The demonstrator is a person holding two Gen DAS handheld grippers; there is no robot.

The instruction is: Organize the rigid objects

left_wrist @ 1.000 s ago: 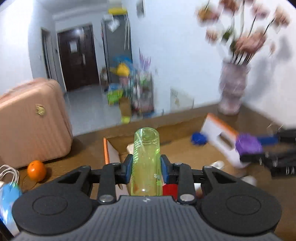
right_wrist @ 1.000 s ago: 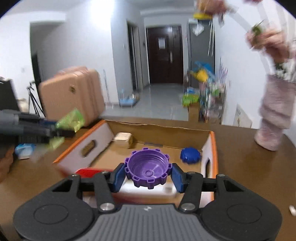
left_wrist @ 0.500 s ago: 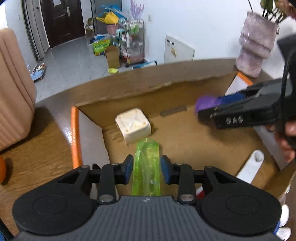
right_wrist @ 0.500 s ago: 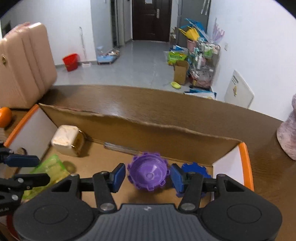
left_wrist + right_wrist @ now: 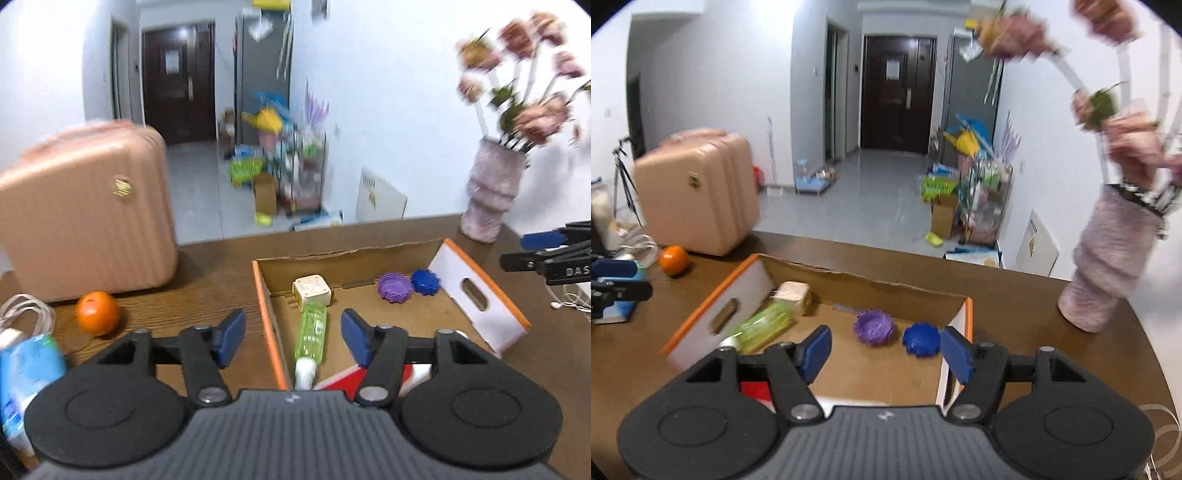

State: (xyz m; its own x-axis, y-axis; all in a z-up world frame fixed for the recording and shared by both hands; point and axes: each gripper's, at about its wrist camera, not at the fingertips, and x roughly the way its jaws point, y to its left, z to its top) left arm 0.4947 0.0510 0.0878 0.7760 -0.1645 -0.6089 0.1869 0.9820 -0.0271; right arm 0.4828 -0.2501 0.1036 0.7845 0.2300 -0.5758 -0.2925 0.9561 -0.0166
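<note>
A: Where is the translucent green bottle [image 5: 311, 330] lying?
B: Flat in the cardboard box [image 5: 476, 291], frame centre, beside the ridged purple cap [image 5: 394, 287]

A: And the grippers?
B: Left gripper [image 5: 293, 334] and right gripper [image 5: 885, 349] are both opening, clamping nothing

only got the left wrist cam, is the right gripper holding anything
observer: no. The right gripper has its jaws opening with nothing between them; the purple cap lies on the box floor beyond it.
operator: does the box wall on the bottle side have a handle hole, i see it edge on
observer: yes, the box wall next to the green bottle has a slot cutout.
operator: anything past the suitcase on the far side
observer: a tripod stands on the floor left of the suitcase.
</note>
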